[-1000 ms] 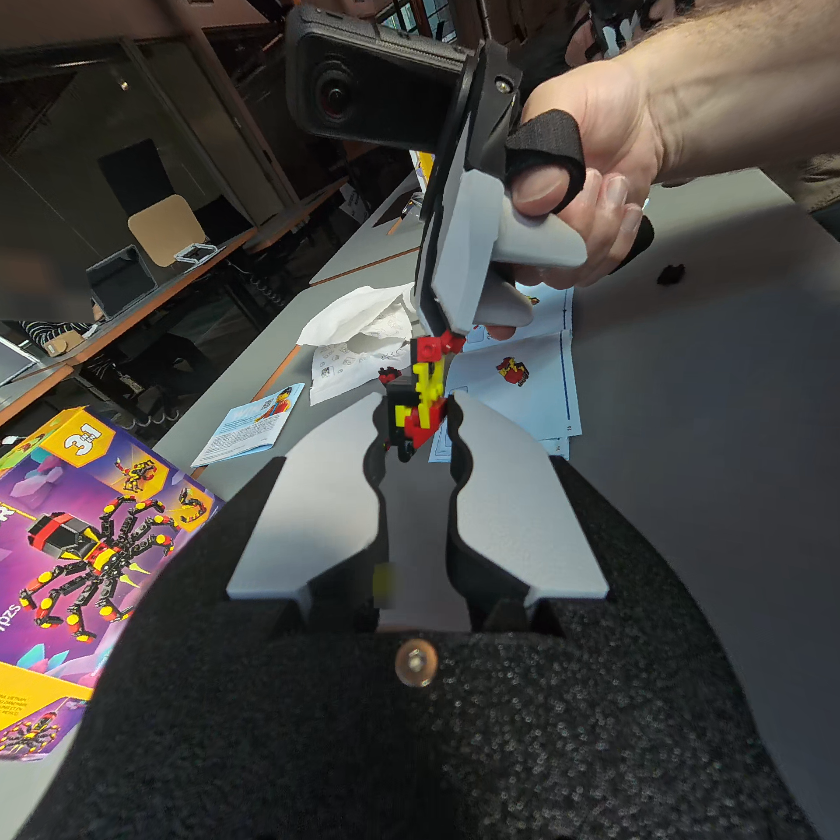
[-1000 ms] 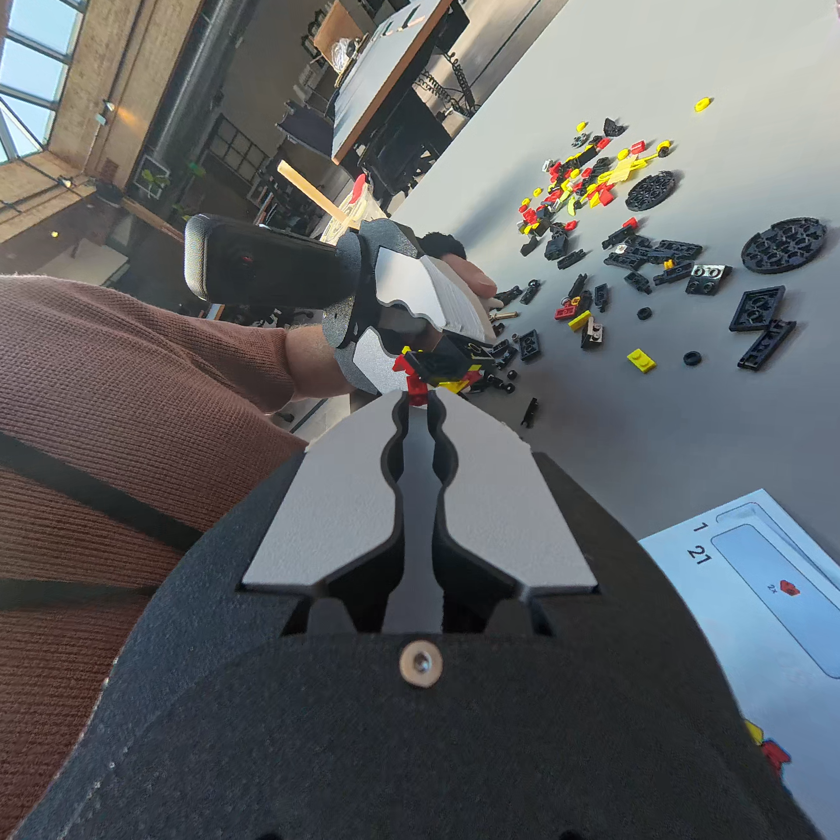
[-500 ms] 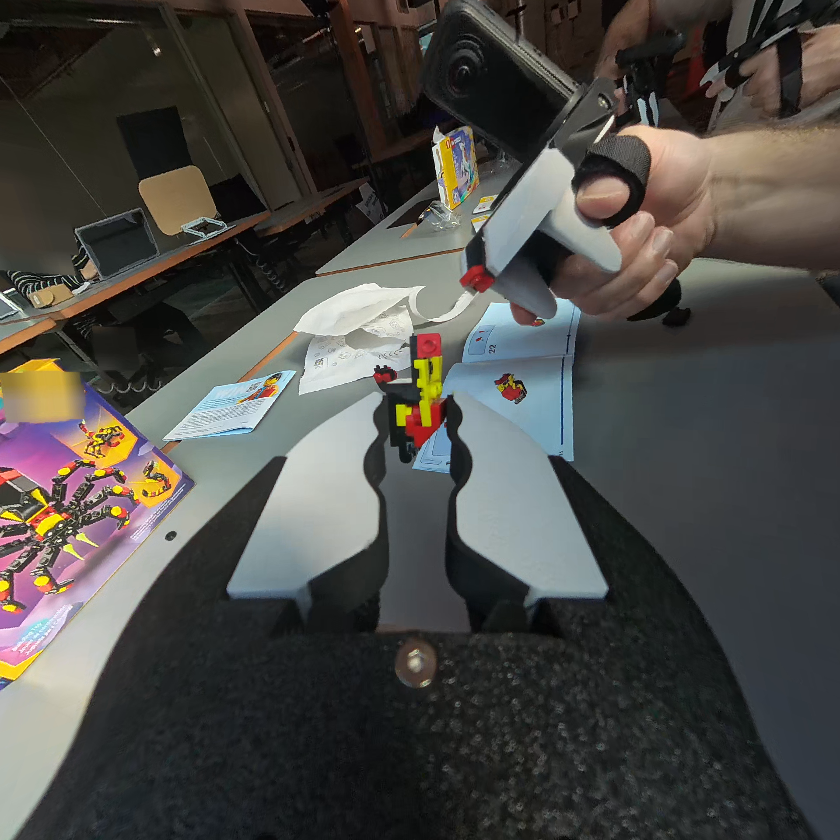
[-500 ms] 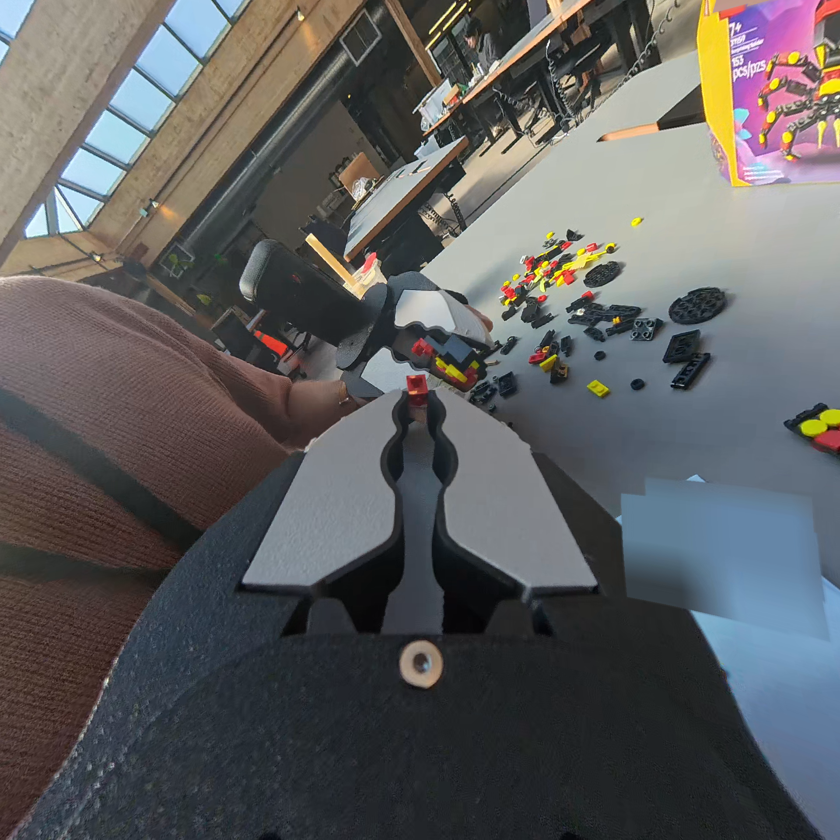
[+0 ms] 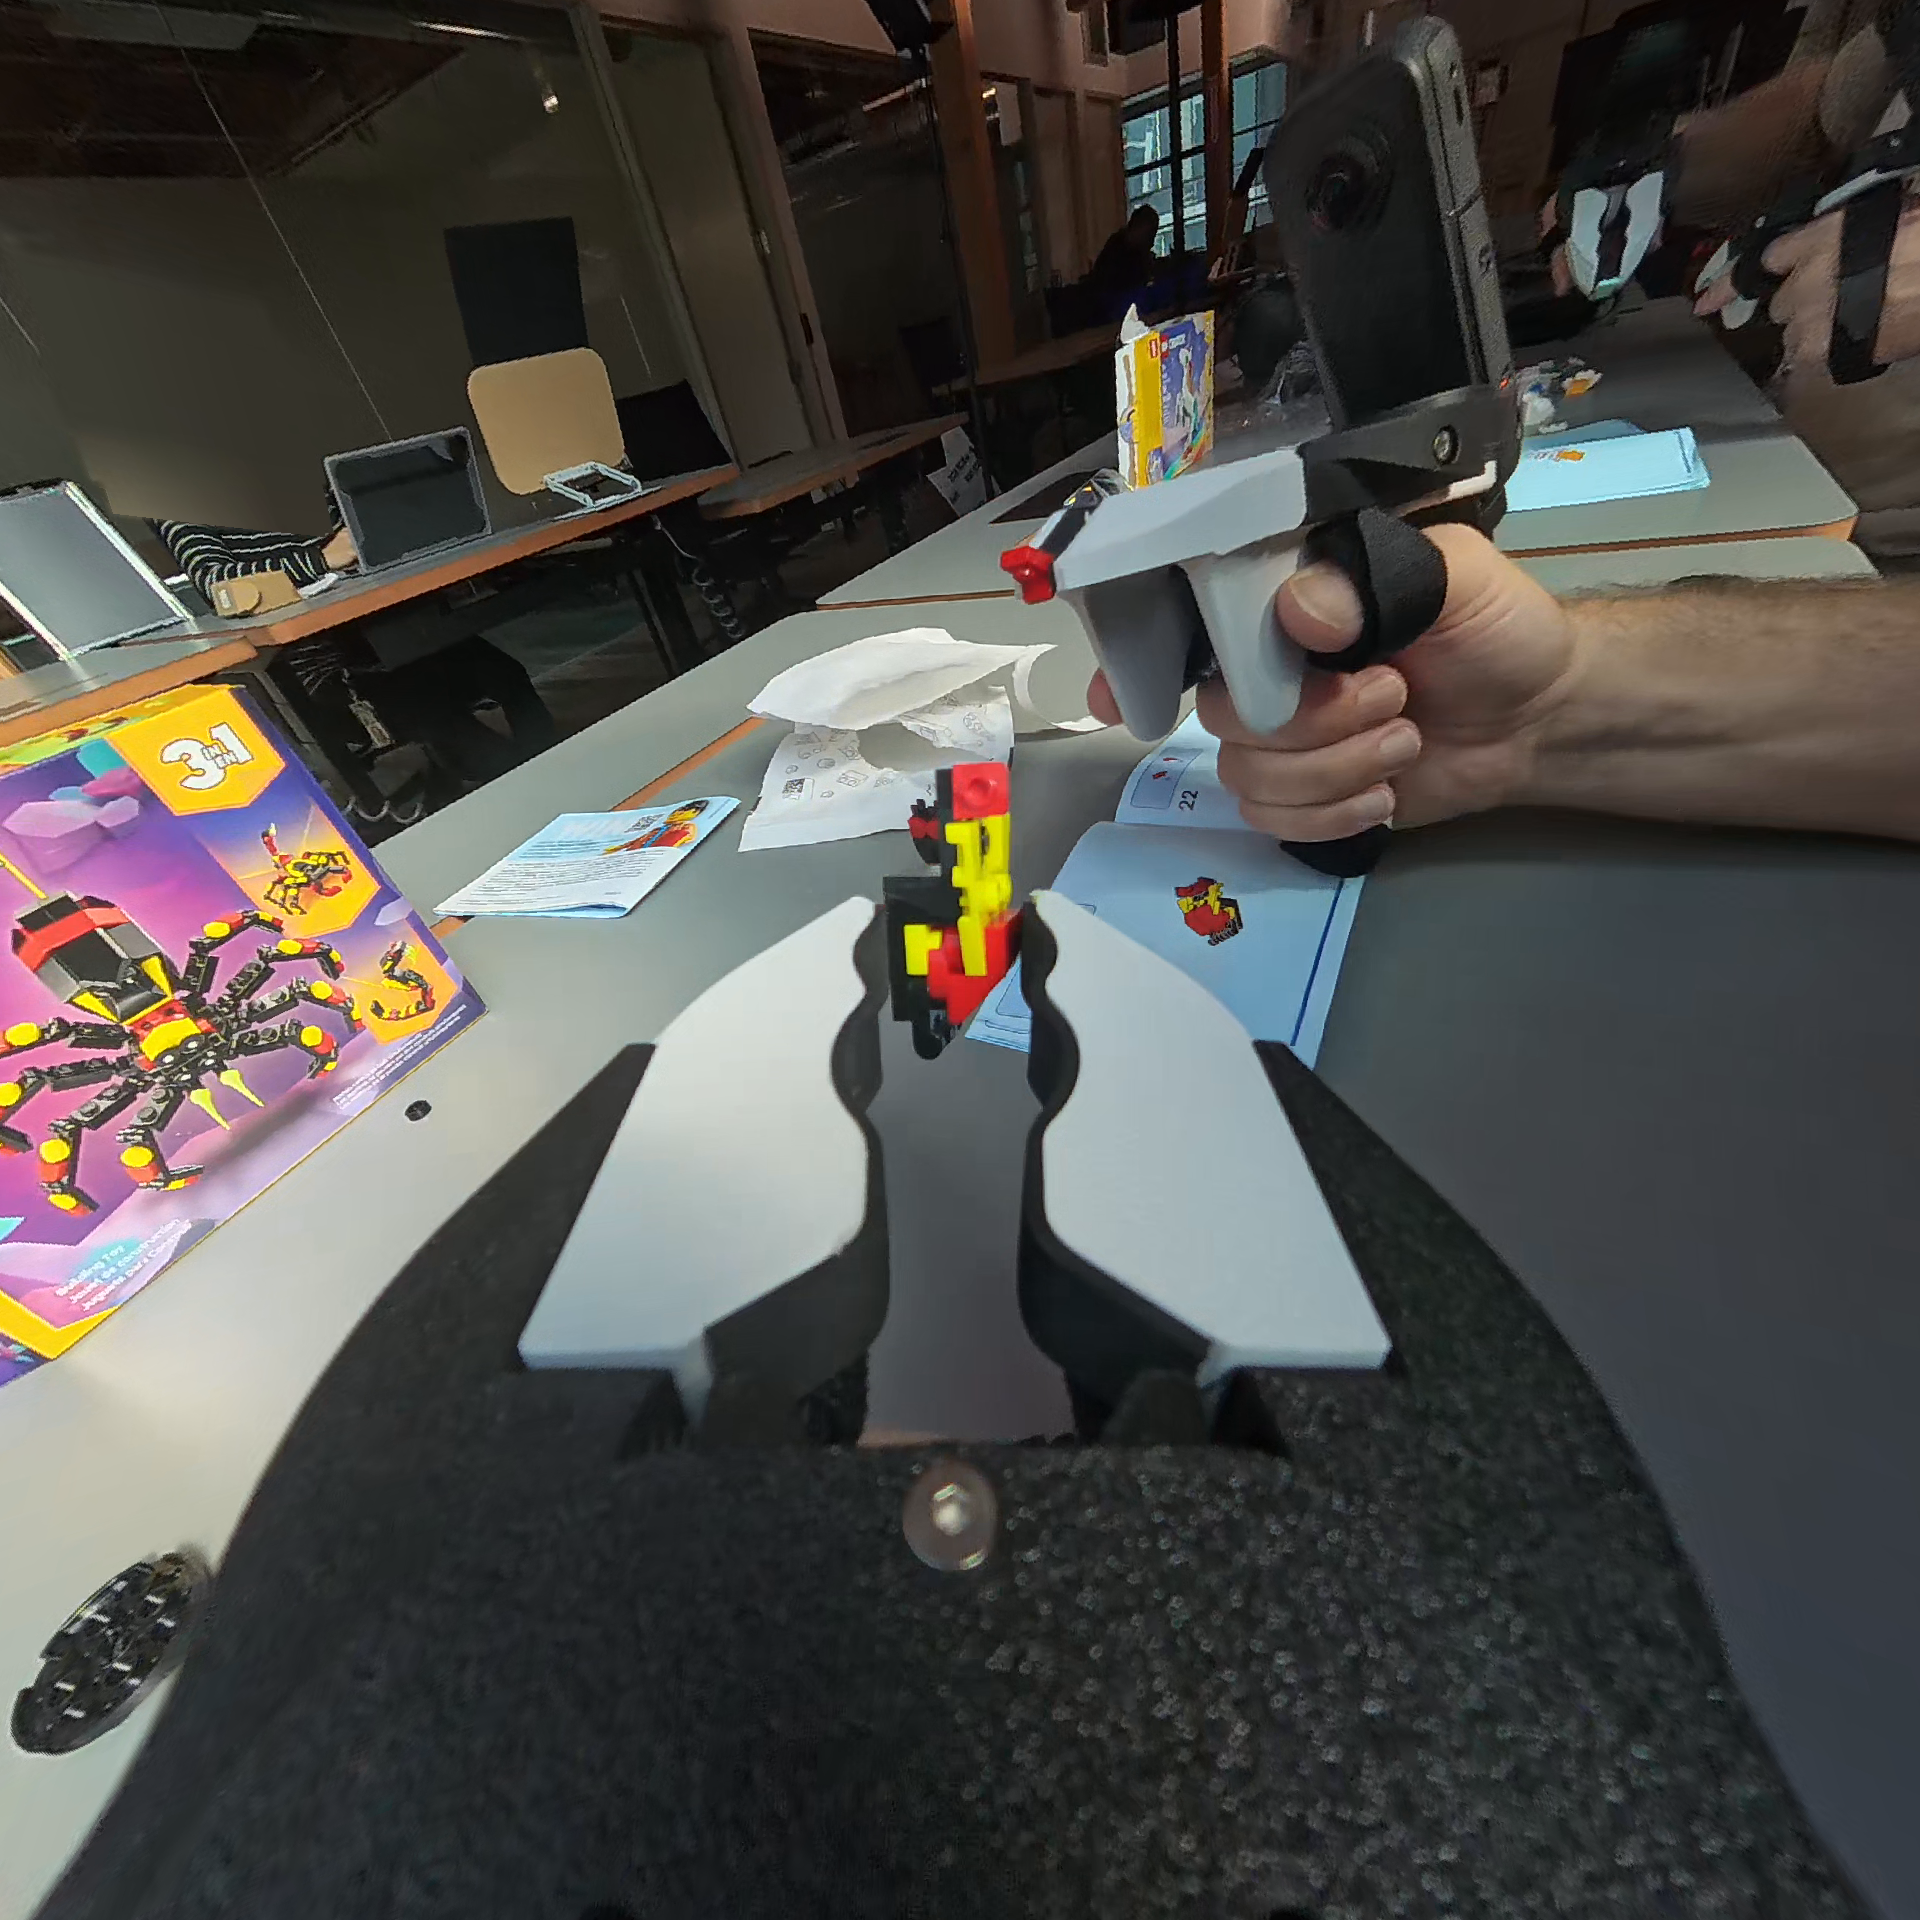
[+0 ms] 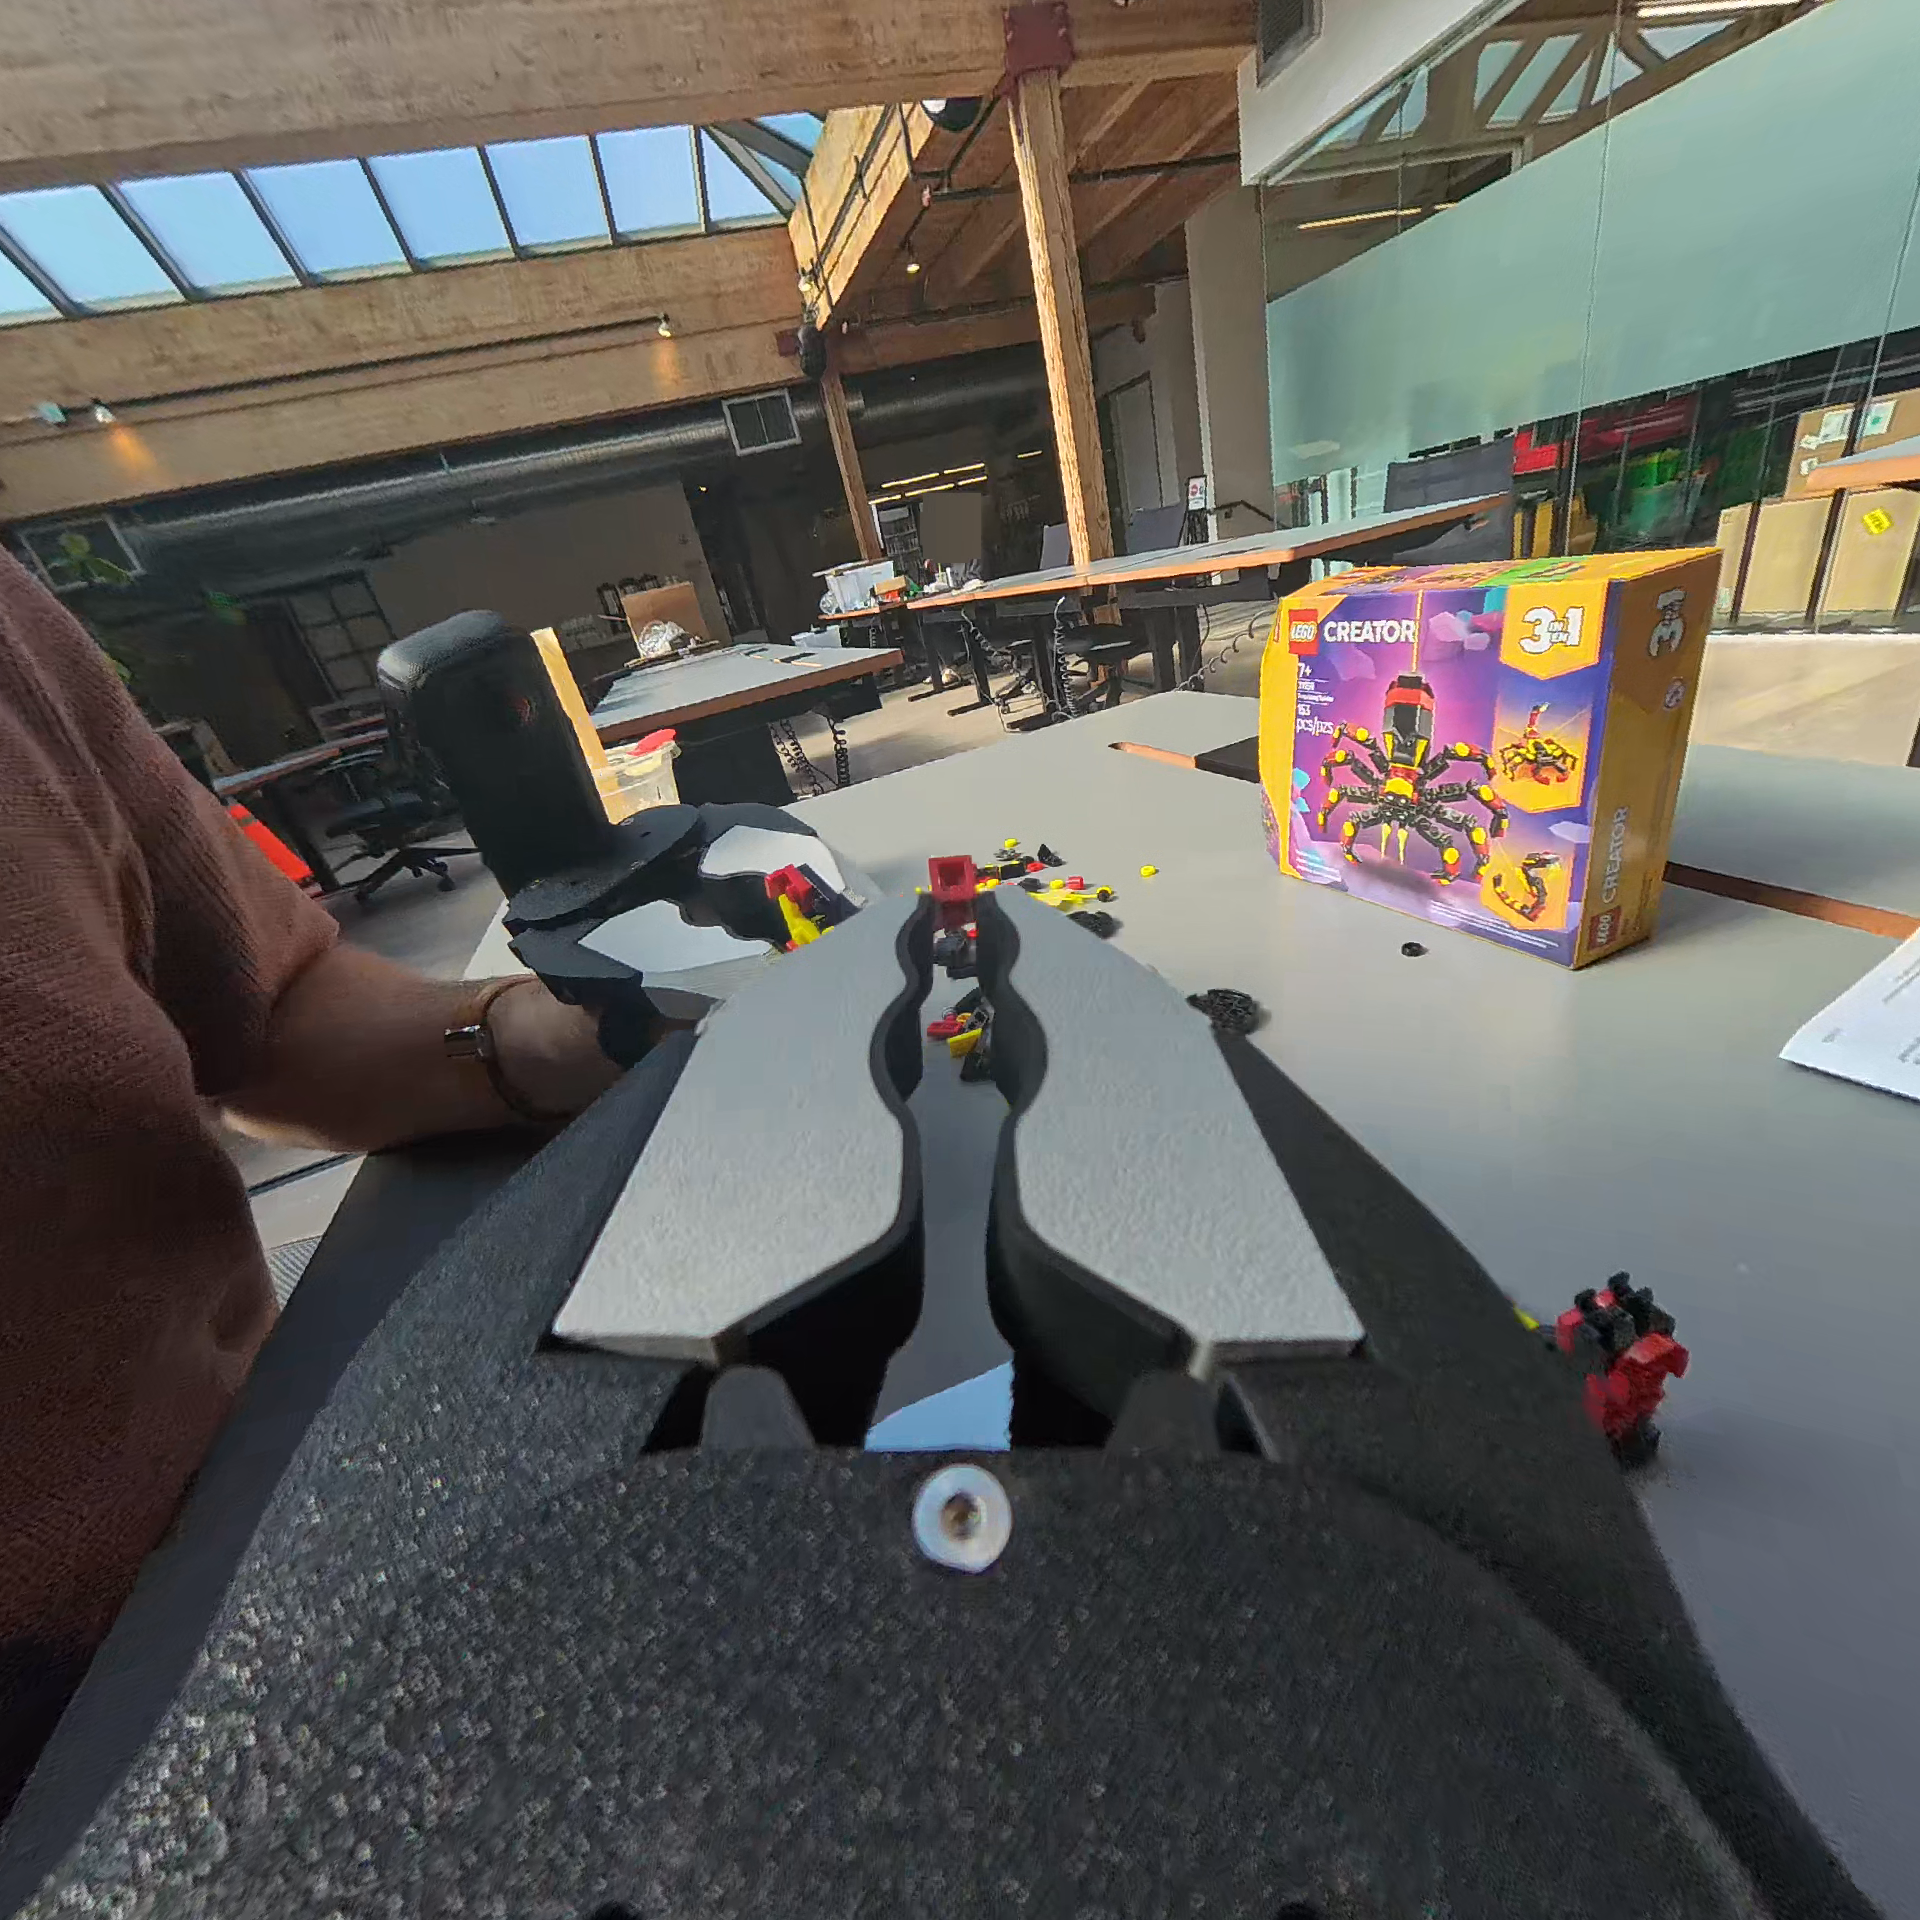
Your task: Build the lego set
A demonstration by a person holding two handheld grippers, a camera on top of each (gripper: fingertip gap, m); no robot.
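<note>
My left gripper [image 5: 951,930] is shut on a small red, yellow and black lego assembly [image 5: 958,904] and holds it upright above the grey table [image 5: 1558,1091]. My right gripper [image 6: 954,902] is shut on a small red brick [image 6: 951,881]. In the left wrist view the right gripper [image 5: 1029,582] is up and to the right of the assembly, apart from it, with the red brick [image 5: 1024,570] at its tip. In the right wrist view the left gripper [image 6: 727,904] sits to the left with the assembly [image 6: 795,904] in it.
The purple and yellow lego box [image 5: 187,987] [image 6: 1475,748] stands on the table. An open instruction booklet [image 5: 1195,935], a leaflet [image 5: 603,857] and crumpled paper [image 5: 894,686] lie beyond the left gripper. Loose bricks [image 6: 1039,894] are scattered ahead; a small red-black sub-build [image 6: 1621,1361] lies at right. Tip to tip, the grippers are about 8 centimetres apart.
The right gripper has drawn up and away from the assembly, still holding a red brick. A red brick now sits on top of the assembly. The left gripper has held steady.
</note>
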